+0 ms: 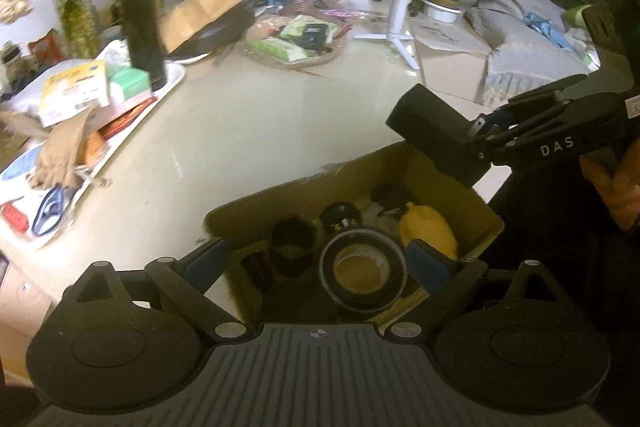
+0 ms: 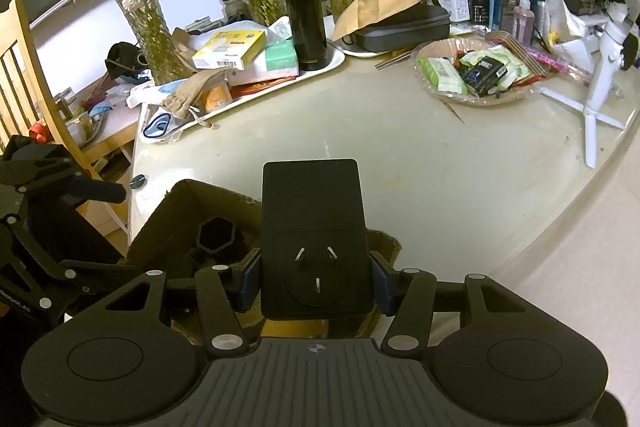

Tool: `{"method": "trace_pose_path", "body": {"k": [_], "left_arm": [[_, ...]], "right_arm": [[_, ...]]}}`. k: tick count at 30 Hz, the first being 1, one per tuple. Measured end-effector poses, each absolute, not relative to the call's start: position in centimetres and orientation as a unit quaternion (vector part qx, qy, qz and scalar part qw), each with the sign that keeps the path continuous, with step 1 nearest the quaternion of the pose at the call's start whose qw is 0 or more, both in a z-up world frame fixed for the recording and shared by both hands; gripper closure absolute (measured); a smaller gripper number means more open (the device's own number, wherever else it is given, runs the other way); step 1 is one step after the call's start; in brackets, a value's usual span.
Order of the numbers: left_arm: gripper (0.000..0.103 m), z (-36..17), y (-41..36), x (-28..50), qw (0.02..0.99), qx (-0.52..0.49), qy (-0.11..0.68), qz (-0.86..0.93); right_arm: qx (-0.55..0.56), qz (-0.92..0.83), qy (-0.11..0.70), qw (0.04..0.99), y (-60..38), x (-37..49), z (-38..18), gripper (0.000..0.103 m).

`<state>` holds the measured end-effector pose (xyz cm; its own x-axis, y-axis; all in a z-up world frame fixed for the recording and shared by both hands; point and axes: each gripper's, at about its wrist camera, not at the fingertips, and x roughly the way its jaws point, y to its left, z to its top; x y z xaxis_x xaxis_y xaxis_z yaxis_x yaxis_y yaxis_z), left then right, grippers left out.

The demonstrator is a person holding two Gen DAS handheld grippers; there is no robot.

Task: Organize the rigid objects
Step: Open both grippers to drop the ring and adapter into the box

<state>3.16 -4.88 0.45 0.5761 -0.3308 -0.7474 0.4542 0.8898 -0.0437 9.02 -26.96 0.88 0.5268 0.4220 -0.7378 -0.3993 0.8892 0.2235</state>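
An open cardboard box [image 1: 304, 183] stands at the near edge of the pale table. In it lie a black tape roll [image 1: 362, 301], a black hexagonal piece [image 1: 292, 239], a yellow object [image 1: 428, 227] and a black round part [image 1: 340, 217]. My left gripper [image 1: 320, 259] hangs open over the box, with nothing pressed between its pads. My right gripper [image 2: 316, 281] is shut on a black power adapter [image 2: 314, 211], plug prongs facing the camera. The adapter [image 1: 432, 131] hovers above the box's far right corner. The box [image 2: 188, 211] lies partly hidden under it.
A white tray [image 2: 320, 69] holds boxes, a cloth pouch and a tall black flask [image 2: 304, 15]. A woven plate of packets [image 2: 476, 75] and a white tripod stand [image 2: 600, 83] sit further right. Glass vases with plants line the back. A wooden chair [image 2: 24, 79] stands left.
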Motion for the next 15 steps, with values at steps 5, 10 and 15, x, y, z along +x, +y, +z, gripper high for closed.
{"method": "trace_pose_path", "body": {"k": [5,10,15], "left_arm": [[0.006,0.7,-3.7,2.4,0.890,0.062,0.405,-0.200],[0.006,0.8,-2.9,1.8,0.893,0.050,0.404,-0.190],[0.006,1.0,-2.2,1.4,0.898,0.037,0.400,-0.180]], "right_arm": [[0.025,0.231,0.437,0.869,-25.5,8.8,0.6,0.045],[0.044,0.218,0.450,0.865,-23.3,8.5,0.3,0.045],[0.067,0.200,0.463,0.861,-21.6,8.5,0.1,0.045]]}}
